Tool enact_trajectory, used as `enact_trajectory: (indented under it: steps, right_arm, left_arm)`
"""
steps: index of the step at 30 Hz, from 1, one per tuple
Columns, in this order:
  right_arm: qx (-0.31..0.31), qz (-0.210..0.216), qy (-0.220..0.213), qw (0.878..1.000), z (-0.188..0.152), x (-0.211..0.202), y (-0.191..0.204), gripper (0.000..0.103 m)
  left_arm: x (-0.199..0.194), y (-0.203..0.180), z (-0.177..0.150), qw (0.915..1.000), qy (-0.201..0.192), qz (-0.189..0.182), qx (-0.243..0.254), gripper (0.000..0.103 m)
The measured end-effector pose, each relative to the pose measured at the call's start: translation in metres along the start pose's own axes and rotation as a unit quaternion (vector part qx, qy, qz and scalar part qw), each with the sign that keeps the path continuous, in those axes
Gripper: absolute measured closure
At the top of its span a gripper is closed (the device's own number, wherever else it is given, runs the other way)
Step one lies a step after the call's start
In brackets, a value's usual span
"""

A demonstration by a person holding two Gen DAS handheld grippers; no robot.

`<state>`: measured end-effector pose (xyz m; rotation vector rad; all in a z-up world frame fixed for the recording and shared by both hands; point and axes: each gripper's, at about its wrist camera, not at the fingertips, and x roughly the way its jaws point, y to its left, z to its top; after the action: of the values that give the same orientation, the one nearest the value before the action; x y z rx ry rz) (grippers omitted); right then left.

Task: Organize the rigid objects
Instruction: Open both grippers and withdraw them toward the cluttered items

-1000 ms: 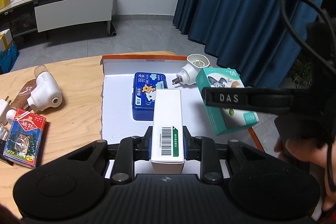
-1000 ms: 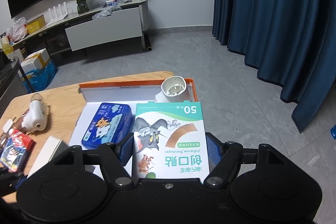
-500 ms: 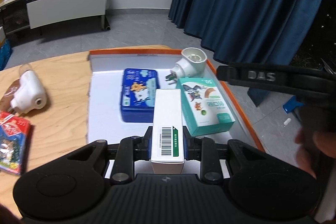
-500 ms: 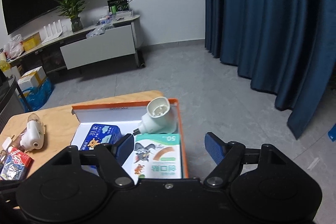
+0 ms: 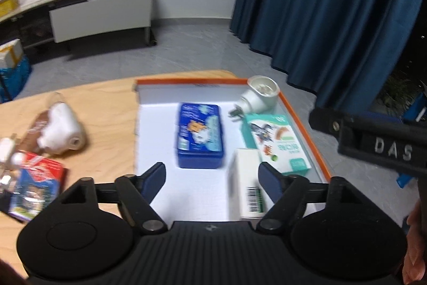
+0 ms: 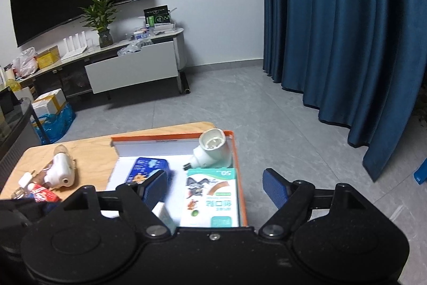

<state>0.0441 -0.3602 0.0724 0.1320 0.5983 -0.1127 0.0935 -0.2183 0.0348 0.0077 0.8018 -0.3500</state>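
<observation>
Left wrist view blurs; our left gripper (image 5: 212, 175) is opening, white box (image 5: 246, 183) loose in the tray (image 5: 304, 122). Our right gripper (image 6: 214, 186) is opening above the bandage box (image 6: 213, 196), partly hidden

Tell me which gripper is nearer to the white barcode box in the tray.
Left. The left gripper has its opening jaws around the white barcode box, no longer pressing it. The right gripper hangs above the bandage box, beside it.
</observation>
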Motion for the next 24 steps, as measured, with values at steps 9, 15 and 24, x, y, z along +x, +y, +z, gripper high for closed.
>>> enact_trajectory:
  steps: [9, 15, 24]
  right_arm:
    - [-0.01, 0.026, 0.011, 1.0, -0.008, -0.011, 0.038, 0.007]
    - [-0.019, 0.058, 0.032, 0.998, -0.016, -0.01, 0.066, 0.006]
    - [-0.047, 0.09, 0.054, 0.993, -0.03, -0.009, 0.109, 0.006]
  left_arm:
    - [-0.027, 0.043, -0.004, 0.9985, -0.002, 0.05, -0.023, 0.016]
    - [-0.039, 0.076, -0.016, 0.9964, 0.002, 0.069, -0.049, 0.014]
    - [-0.056, 0.114, -0.031, 0.9926, -0.003, 0.092, -0.079, 0.014]
